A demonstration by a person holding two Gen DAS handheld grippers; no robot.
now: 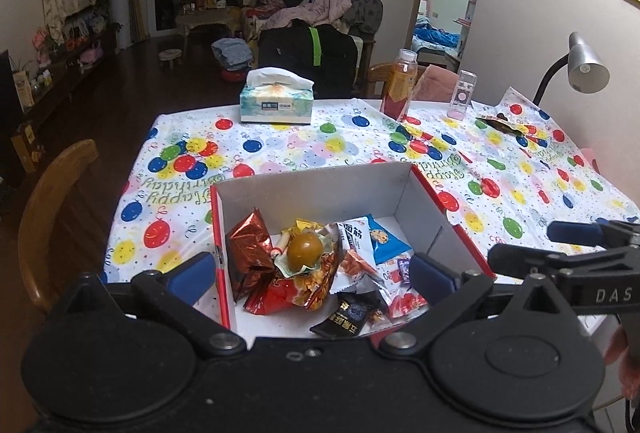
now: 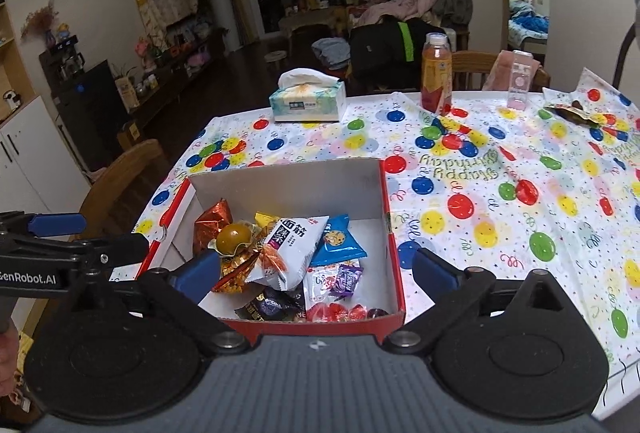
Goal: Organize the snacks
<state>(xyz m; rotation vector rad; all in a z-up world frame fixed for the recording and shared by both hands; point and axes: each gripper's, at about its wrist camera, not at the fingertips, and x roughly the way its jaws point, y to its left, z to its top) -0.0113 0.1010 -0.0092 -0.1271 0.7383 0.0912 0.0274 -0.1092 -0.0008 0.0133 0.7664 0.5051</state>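
Note:
A cardboard box (image 1: 320,193), red outside and white inside, stands at the near edge of the table (image 2: 500,217). Inside lie several snacks: a red foil packet (image 1: 248,253), a brown ball-shaped sweet (image 1: 306,247), a white packet (image 2: 298,245), a blue cookie packet (image 2: 336,239) and a black packet (image 1: 348,313). My left gripper (image 1: 312,277) hovers open over the box's near left part, holding nothing. My right gripper (image 2: 318,271) hangs open over the near right part, also holding nothing. Another dark snack packet (image 2: 572,111) lies on the far right of the table.
A tissue box (image 1: 276,101), an orange drink bottle (image 1: 400,85) and a small clear bottle (image 1: 462,95) stand along the far edge. A desk lamp (image 1: 586,67) is at the far right. Wooden chairs stand at the left (image 1: 52,201) and behind the table (image 2: 476,67).

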